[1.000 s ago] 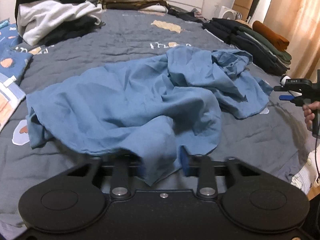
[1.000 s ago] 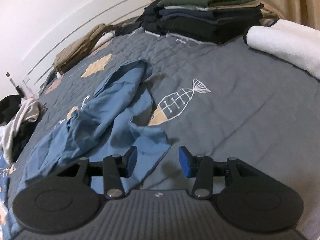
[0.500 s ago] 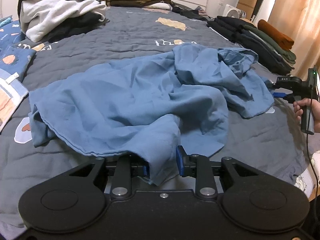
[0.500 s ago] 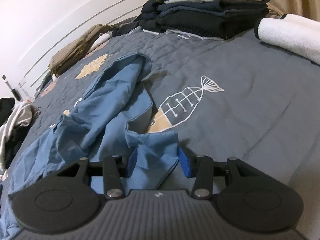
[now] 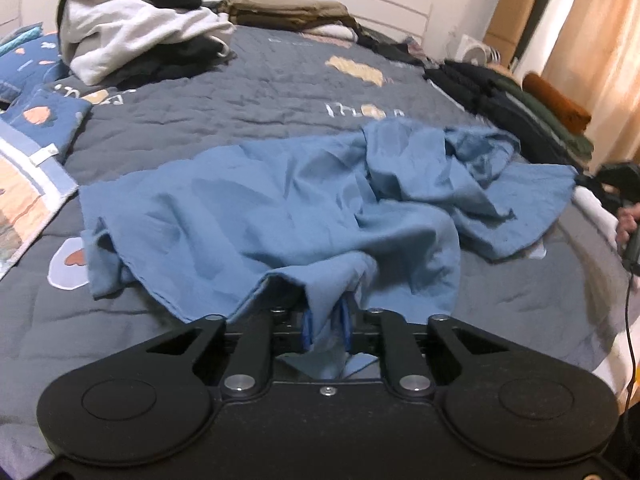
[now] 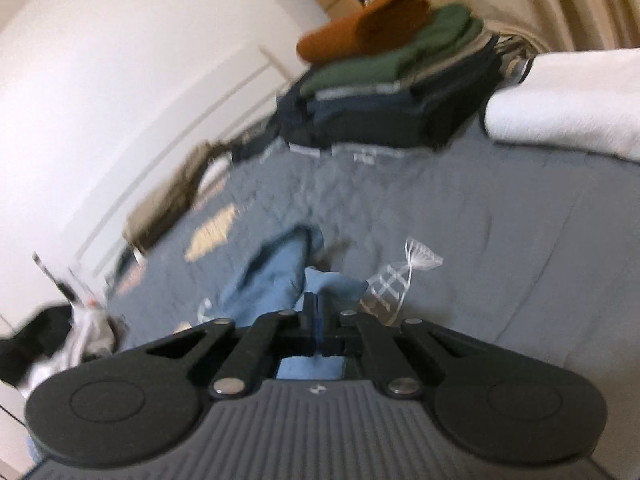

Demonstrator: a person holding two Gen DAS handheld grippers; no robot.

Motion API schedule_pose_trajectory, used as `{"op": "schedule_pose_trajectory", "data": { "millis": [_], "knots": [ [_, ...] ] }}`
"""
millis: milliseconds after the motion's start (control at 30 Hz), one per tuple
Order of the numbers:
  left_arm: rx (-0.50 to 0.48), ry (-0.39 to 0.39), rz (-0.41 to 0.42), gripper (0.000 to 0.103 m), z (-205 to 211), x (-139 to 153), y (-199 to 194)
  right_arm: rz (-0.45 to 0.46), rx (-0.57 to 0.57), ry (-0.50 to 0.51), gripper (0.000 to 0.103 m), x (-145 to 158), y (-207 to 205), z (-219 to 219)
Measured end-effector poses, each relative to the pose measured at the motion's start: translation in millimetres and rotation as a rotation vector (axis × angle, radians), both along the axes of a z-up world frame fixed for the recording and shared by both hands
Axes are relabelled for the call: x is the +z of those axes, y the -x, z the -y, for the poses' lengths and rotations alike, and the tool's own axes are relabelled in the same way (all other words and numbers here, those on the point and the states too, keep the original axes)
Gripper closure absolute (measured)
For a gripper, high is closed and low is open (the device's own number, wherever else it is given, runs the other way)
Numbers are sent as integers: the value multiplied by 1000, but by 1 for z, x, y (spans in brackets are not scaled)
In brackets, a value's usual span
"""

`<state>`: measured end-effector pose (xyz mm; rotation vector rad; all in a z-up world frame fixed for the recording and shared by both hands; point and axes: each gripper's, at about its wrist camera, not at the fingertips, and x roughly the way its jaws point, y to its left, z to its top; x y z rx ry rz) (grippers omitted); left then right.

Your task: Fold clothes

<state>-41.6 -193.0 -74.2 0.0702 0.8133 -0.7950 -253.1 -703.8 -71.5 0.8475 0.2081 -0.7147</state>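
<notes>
Blue shirt (image 5: 280,216) lies crumpled mid-bed on the grey quilt (image 5: 248,96). Left tool (image 5: 326,326) is closing on its near hem, cloth between the pads. Right tool (image 6: 318,320) is clamped on another corner. Heap of unfolded clothes (image 5: 132,36) at 10 o'clock; folded stack (image 5: 532,108) at 2 o'clock; both well apart from the shirt.

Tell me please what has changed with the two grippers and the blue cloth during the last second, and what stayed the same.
The right gripper, open beside the blue garment a second ago, slid onto its corner, shut on it, then lifted and rolled. The left gripper is closing its jaws tighter on the near hem bunched between them, raising that edge slightly. The folded stack, the unfolded pile and the bedspread stayed as they were.
</notes>
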Motion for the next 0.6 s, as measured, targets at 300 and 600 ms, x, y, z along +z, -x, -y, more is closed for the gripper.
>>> {"op": "schedule_pose_trajectory", "data": {
  "millis": [300, 600],
  "knots": [
    [51, 112, 11, 96, -35, 29, 0, 178, -90, 40, 103, 53, 78, -4],
    [-13, -31, 86, 39, -28, 15, 18, -48, 213, 83, 99, 48, 55, -37]
  ]
}}
